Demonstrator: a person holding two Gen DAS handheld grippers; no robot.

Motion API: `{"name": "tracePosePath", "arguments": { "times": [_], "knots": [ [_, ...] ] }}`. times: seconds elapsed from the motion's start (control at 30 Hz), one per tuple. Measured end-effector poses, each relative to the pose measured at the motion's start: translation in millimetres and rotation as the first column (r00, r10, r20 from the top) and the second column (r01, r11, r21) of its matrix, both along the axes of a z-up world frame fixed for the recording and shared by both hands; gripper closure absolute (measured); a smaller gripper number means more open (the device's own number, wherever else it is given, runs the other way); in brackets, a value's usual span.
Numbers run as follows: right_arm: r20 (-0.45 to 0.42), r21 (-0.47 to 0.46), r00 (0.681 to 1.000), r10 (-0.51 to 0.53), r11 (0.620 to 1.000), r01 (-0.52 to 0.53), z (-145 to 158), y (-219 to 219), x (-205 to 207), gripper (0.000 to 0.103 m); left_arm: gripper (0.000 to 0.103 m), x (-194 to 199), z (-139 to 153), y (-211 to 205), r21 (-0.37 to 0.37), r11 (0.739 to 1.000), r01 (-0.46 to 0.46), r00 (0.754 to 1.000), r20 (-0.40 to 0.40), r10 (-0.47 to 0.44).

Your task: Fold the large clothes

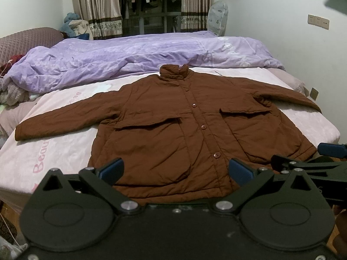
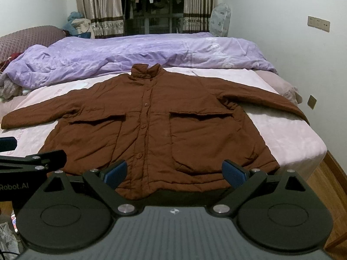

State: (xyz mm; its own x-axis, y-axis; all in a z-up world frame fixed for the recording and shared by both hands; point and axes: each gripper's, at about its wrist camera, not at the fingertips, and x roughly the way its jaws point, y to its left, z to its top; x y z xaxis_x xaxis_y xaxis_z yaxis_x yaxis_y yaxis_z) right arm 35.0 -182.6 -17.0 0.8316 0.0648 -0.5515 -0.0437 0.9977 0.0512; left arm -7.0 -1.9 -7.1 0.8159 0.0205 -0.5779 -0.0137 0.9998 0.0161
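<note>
At the bottom of the left wrist view the left gripper (image 1: 176, 171) hangs with its blue pads wide apart and nothing between them, poised over the near hem of the jacket (image 1: 184, 130). The right gripper (image 2: 175, 172) fills the bottom of its own view in the same way, pads apart and empty, just short of the hem. Each tool shows at the other's frame edge, so the two are held side by side, probably so that both can take the cloth together.

The brown padded jacket lies across the middle of both frames, front up, buttoned down the centre, hem nearest and collar (image 1: 174, 71) farthest. Its sleeves are spread out flat toward the left and right edges, a layout that suits folding: every part is reachable and no layer is doubled yet. By that look, no fold has been made.

It rests on a pale pink sheet (image 1: 54, 151) covering the bed. Beyond the collar, a rumpled purple quilt (image 1: 130, 54) is bunched across the upper middle, apparently pushed back to leave room. Curtains (image 1: 95, 4) hang at the top.
</note>
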Motion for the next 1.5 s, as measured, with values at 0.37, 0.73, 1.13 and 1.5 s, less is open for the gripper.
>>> {"name": "tracePosePath", "arguments": {
  "times": [0.37, 0.73, 1.13, 1.5],
  "knots": [
    [-0.002, 0.001, 1.000, 0.000, 1.000, 0.000, 0.4, -0.8, 0.6, 0.000, 0.000, -0.1, -0.8, 0.0, 0.002, 1.000, -0.001, 1.000, 0.000, 0.001],
    [-0.003, 0.001, 1.000, 0.001, 1.000, -0.001, -0.4, -0.5, 0.7, 0.000, 0.000, -0.3, -0.7, 0.0, 0.002, 1.000, -0.002, 1.000, 0.000, 0.002],
    [0.165, -0.064, 0.986, -0.016, 0.998, 0.027, -6.9, -17.4, 16.2, 0.000, 0.000, 51.4, -10.0, 125.2, -0.002, 0.970, -0.244, 0.967, 0.073, 0.244],
    [0.069, -0.101, 0.989, -0.130, 0.985, 0.136, -23.0, -67.5, 162.0, 0.000, 0.000, 160.8, -90.4, 441.3, -0.289, 0.631, -0.720, 0.688, -0.179, 0.703]
  ]
}}
